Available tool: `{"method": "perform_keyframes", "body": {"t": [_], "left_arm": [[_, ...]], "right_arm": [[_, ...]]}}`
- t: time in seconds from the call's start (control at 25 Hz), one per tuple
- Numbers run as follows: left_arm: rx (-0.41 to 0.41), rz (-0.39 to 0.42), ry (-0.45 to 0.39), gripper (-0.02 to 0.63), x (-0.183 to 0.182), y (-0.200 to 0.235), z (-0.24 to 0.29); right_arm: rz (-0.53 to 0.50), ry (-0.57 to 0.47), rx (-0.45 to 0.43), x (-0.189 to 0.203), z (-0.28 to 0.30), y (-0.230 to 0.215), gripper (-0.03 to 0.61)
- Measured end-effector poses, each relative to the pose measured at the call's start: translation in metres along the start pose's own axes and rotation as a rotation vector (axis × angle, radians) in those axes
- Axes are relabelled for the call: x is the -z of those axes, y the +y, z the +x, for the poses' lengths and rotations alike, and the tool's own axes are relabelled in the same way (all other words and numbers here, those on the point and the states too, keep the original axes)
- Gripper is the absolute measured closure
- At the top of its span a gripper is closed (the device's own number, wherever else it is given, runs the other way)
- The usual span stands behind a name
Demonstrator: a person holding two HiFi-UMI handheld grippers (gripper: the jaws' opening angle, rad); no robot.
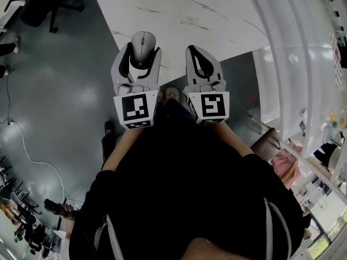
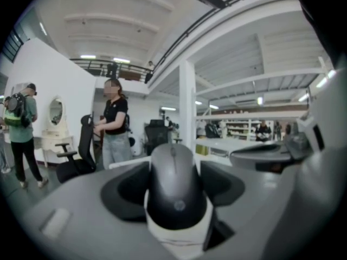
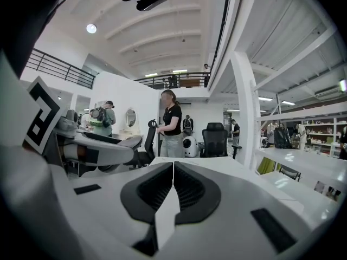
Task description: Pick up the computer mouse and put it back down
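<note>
white marbled surface (image 1: 206,10) fills the top of the head view, with dark floor (image 1: 59,91) to its left. the left claw (image 1: 143,53) stands wide, clamped on the grey computer mouse (image 1: 143,41). the mouse's long axis runs along the jaws, nose pointing away. the right claw (image 1: 197,53), just beside, is closed and empty. only the head view places the mouse over the surface's near edge. the left gripper view shows the pads (image 2: 126,191) hugging both flanks. setting it down likely means lowering forward.

Black top (image 1: 190,188); white left hand-held gripper (image 1: 143,49), black-padded.
</note>
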State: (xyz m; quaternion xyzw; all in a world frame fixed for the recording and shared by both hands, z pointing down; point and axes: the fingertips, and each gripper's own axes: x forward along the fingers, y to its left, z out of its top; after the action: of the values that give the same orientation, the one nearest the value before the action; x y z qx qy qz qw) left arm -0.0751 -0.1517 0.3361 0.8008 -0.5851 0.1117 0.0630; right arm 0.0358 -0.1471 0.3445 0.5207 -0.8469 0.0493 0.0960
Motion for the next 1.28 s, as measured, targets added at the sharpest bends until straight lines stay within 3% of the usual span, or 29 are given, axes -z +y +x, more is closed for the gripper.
{"method": "perform_keyframes", "body": {"t": [0.24, 0.52, 0.96, 1.28], "left_arm": [[0.020, -0.002, 0.030, 0.318, 0.012, -0.001, 0.009], [0.046, -0.029, 0.102, 0.318, 0.055, 0.000, 0.026], [0.063, -0.062, 0.262, 0.318, 0.124, 0.000, 0.054], [0.083, -0.064, 0.383, 0.318, 0.169, -0.024, 0.078]], "right_arm": [[0.007, 0.011, 0.005, 0.002, 0.005, 0.002, 0.558], [0.012, 0.044, 0.021, 0.024, 0.013, 0.003, 0.558], [0.004, 0.121, 0.024, 0.056, 0.026, 0.001, 0.558], [0.005, 0.186, 0.021, 0.088, 0.027, -0.016, 0.558]]}}
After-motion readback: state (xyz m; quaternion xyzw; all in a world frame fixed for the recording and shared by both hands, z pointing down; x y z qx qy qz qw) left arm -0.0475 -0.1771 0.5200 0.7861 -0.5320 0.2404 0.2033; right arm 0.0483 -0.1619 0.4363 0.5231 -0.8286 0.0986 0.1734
